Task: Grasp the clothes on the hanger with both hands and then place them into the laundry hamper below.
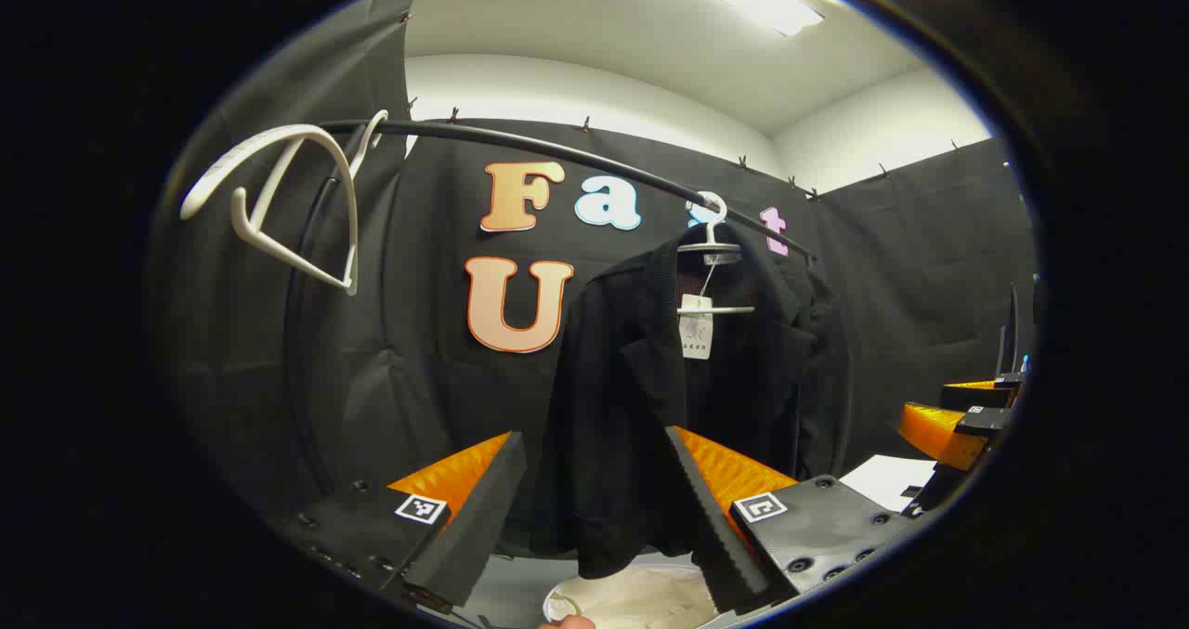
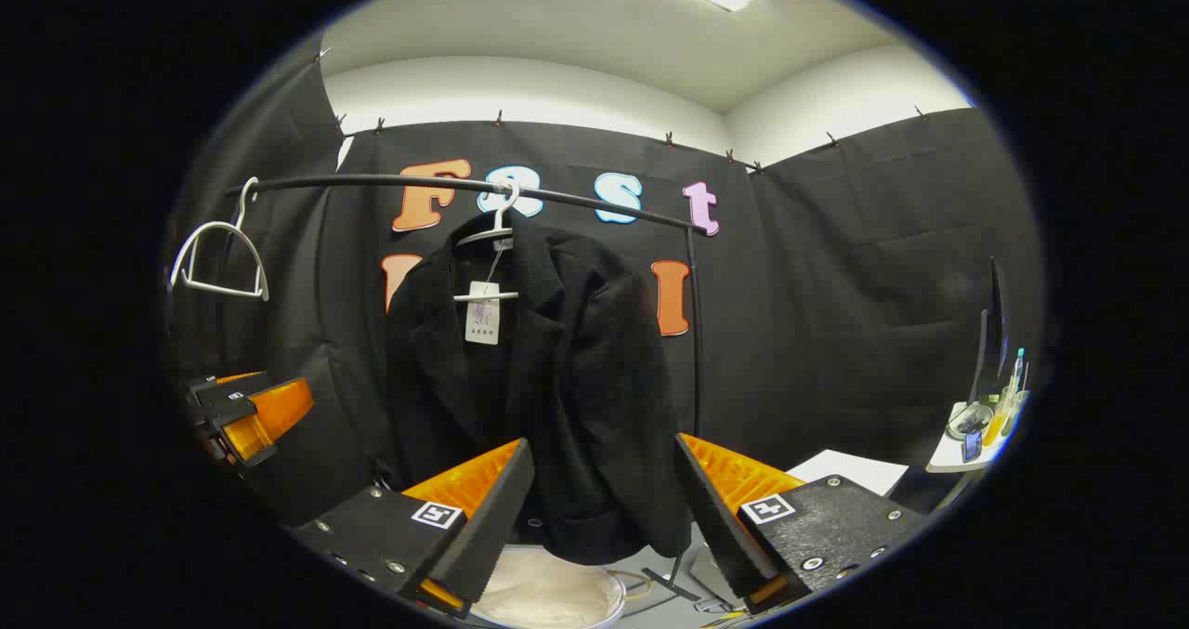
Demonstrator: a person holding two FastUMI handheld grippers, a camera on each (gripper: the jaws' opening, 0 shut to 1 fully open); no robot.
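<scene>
Jacket, one, on one of two hangers, one hamper below, we held left gripper and right gripper jaws apart, jacket beyond them, untouched.

Left gripper: fingers spread wide, nothing between them, level, pointing forward. Right gripper: fingers spread wide, nothing between them, alongside.

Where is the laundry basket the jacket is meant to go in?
The laundry hamper sits low on the floor directly beneath the hanging black jacket, seen in the right gripper view between that gripper's open fingers.
</scene>
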